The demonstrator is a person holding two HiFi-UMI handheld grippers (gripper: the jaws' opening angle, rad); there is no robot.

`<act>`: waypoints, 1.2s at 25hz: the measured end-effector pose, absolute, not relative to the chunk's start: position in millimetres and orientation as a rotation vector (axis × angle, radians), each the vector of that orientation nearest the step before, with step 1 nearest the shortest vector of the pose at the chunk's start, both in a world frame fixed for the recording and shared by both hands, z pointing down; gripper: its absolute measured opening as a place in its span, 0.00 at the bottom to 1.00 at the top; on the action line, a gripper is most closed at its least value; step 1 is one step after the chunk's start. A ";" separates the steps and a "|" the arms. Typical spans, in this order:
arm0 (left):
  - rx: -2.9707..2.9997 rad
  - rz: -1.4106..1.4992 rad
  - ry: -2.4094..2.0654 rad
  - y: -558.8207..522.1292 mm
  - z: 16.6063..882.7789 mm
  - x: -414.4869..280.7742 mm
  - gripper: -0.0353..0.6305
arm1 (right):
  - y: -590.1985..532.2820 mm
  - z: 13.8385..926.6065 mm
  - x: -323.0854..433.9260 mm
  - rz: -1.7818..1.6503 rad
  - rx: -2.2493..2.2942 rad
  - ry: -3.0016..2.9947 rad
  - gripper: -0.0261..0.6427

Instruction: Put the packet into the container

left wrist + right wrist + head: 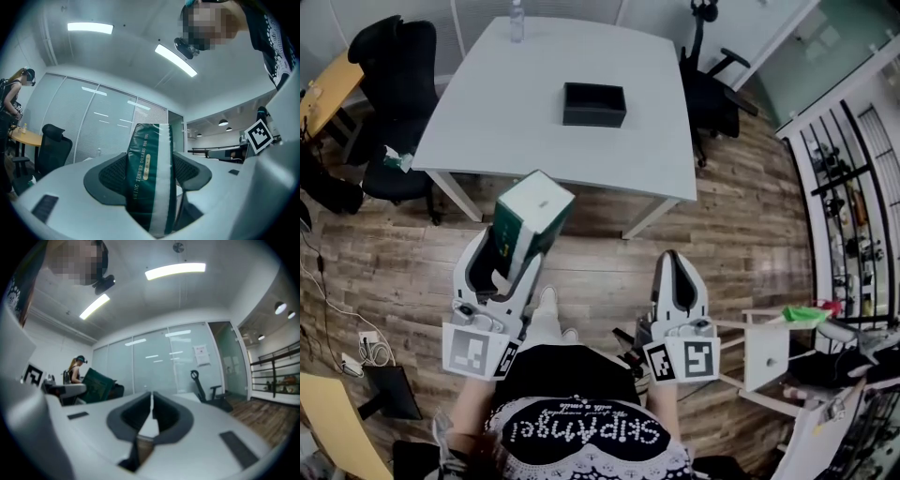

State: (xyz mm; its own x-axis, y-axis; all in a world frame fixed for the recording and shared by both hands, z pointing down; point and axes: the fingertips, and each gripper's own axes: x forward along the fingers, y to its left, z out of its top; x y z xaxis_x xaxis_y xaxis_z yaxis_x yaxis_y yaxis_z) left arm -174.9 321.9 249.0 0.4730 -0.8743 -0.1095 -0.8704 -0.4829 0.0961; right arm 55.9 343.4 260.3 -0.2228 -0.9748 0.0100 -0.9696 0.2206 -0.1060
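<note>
A dark green packet [529, 220] with a white end stands up between the jaws of my left gripper [508, 253], which is shut on it. In the left gripper view the green packet [151, 176], with a white stripe and pale lettering, fills the gap between the two dark pads. The container [594, 104] is a black open box on the white table [487, 122], well ahead of both grippers. My right gripper [677, 267] is held over the wooden floor, its jaws shut with nothing between them. In the right gripper view the right gripper [151, 411] has its pads touching.
Black office chairs stand left [394, 75] and right [712, 84] of the table. A clear bottle [517, 21] sits at the table's far edge. A small white stand [769, 352] with a green thing is to my right. Shelving [848, 206] lines the right wall.
</note>
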 end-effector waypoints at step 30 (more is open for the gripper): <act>2.656 -0.220 -1.526 198.9 254.5 -204.4 0.55 | 227.8 257.4 55.3 -0.146 -2.059 2.364 0.10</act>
